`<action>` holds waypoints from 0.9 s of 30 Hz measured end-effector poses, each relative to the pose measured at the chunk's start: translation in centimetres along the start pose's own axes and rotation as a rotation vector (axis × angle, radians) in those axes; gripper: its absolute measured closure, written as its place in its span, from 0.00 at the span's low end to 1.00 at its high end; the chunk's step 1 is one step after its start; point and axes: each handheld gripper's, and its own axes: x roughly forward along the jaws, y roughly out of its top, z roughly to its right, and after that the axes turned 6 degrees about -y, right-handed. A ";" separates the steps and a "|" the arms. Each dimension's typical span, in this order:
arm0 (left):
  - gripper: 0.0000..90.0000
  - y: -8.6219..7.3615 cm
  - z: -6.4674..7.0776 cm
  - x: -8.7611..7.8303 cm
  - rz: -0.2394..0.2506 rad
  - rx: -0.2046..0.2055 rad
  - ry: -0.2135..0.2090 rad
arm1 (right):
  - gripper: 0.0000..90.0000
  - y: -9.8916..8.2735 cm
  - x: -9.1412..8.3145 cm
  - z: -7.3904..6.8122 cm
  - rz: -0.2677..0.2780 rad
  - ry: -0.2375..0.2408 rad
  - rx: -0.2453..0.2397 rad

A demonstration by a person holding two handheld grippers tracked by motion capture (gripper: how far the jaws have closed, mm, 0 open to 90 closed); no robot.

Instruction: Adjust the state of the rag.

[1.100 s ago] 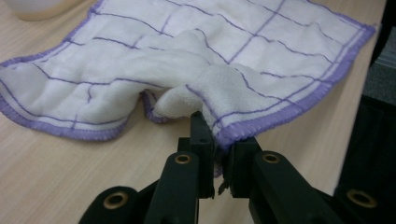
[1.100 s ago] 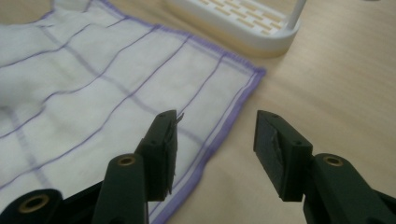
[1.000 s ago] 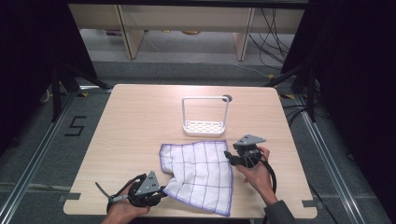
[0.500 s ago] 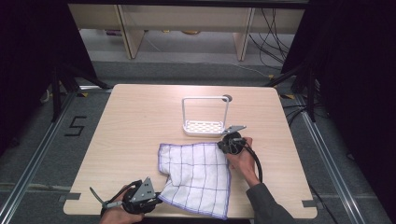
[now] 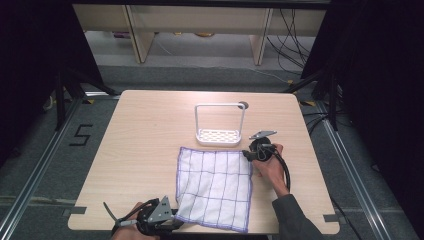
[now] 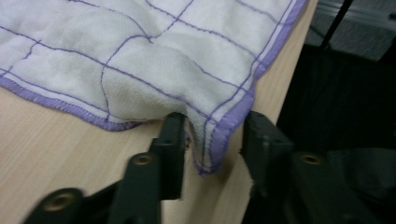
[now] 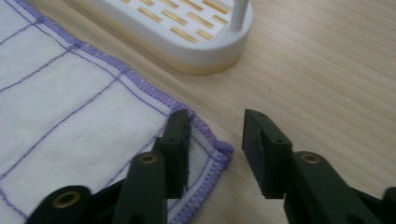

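My left gripper (image 5: 176, 220) lies low at the table's (image 5: 150, 140) near edge, jaws just opened, the cloth's (image 5: 215, 187) corner loose between them. My right gripper (image 5: 248, 156) stands apart over the far right corner, jaws just opened. Its view shows the white rack (image 7: 187, 32) close beyond.

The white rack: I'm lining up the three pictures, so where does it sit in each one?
High view: the white rack stands upright at table centre, just beyond the cloth's far edge.
Left gripper view: not in this picture.
Right gripper view: its slotted base runs along the top edge, beyond the cloth.
Shared landmark: the cloth's purple hem, seen in all three.
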 end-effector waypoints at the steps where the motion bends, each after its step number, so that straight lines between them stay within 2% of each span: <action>1: 0.58 0.0 0.0 -0.3 0.035 -0.037 -0.005 | 0.65 0.0 0.0 0.0 0.000 0.000 0.000; 2: 0.48 0.2 -0.5 -1.2 0.076 -0.055 -0.006 | 0.62 0.0 -0.6 0.4 0.011 0.002 0.042; 3: 0.47 0.2 -0.5 -1.2 0.076 -0.055 -0.006 | 0.62 0.0 -0.9 0.5 0.016 -0.005 0.059; 4: 0.46 0.3 -1.1 -2.0 0.125 -0.079 0.001 | 0.62 0.0 -1.2 0.8 0.024 -0.008 0.052; 5: 0.46 0.3 -1.1 -2.0 0.125 -0.079 0.001 | 0.61 0.0 -1.6 1.0 0.022 -0.006 0.056; 6: 0.45 0.5 -1.7 -2.7 0.142 -0.118 0.017 | 0.61 -0.1 -2.0 1.1 0.027 -0.013 0.059; 9: 0.43 0.9 -2.4 -3.0 0.167 -0.136 0.019 | 0.61 -0.2 -2.5 1.3 0.021 -0.012 0.060; 11: 0.43 1.7 -3.8 -3.1 0.184 -0.159 0.044 | 0.61 -0.3 -2.6 1.5 0.031 -0.018 0.057; 12: 0.43 2.4 -5.3 -3.1 0.167 -0.157 0.070 | 0.61 -0.4 -2.5 1.5 0.033 -0.025 0.057; 13: 0.43 2.4 -5.3 -3.1 0.167 -0.157 0.070 | 0.61 -0.4 -2.5 1.5 0.033 -0.025 0.057; 14: 0.44 3.1 -7.0 -2.7 0.175 -0.167 0.094 | 0.61 -0.4 -2.3 1.6 0.023 -0.016 0.053; 15: 0.45 3.1 -7.0 -2.7 0.175 -0.167 0.094 | 0.61 -0.4 -2.3 1.6 0.023 -0.016 0.053; 17: 0.45 3.8 -9.0 -2.1 0.156 -0.178 0.116 | 0.61 -0.3 -2.3 1.5 0.016 -0.002 0.057; 18: 0.45 4.3 -10.5 -1.4 0.150 -0.185 0.144 | 0.62 -0.3 -2.1 1.6 0.027 0.004 0.048; 20: 0.45 4.7 -12.1 -0.5 0.153 -0.214 0.164 | 0.62 -0.3 -2.0 1.7 0.028 0.015 0.045; 21: 0.45 4.7 -12.1 -0.5 0.153 -0.214 0.164 | 0.62 -0.3 -2.0 1.7 0.028 0.015 0.045; 22: 0.46 5.0 -13.6 0.4 0.149 -0.236 0.180 | 0.62 -0.3 -1.9 1.8 0.023 0.010 0.038; 23: 0.46 5.1 -14.2 0.9 0.132 -0.229 0.190 | 0.62 -0.3 -1.8 1.8 0.024 0.005 0.040; 24: 0.47 5.1 -14.2 0.9 0.132 -0.229 0.190 | 0.63 -0.4 -1.7 1.8 0.047 0.003 0.043; 25: 0.47 5.2 -15.0 1.4 0.122 -0.231 0.194 | 0.63 -0.4 -1.7 1.8 0.047 0.003 0.043; 26: 0.47 5.2 -15.5 1.8 0.127 -0.240 0.199 | 0.63 -0.3 -1.8 2.0 0.023 0.005 0.037; 27: 0.47 5.2 -15.9 2.1 0.136 -0.255 0.200 | 0.64 -0.2 -1.9 1.9 0.017 0.009 0.053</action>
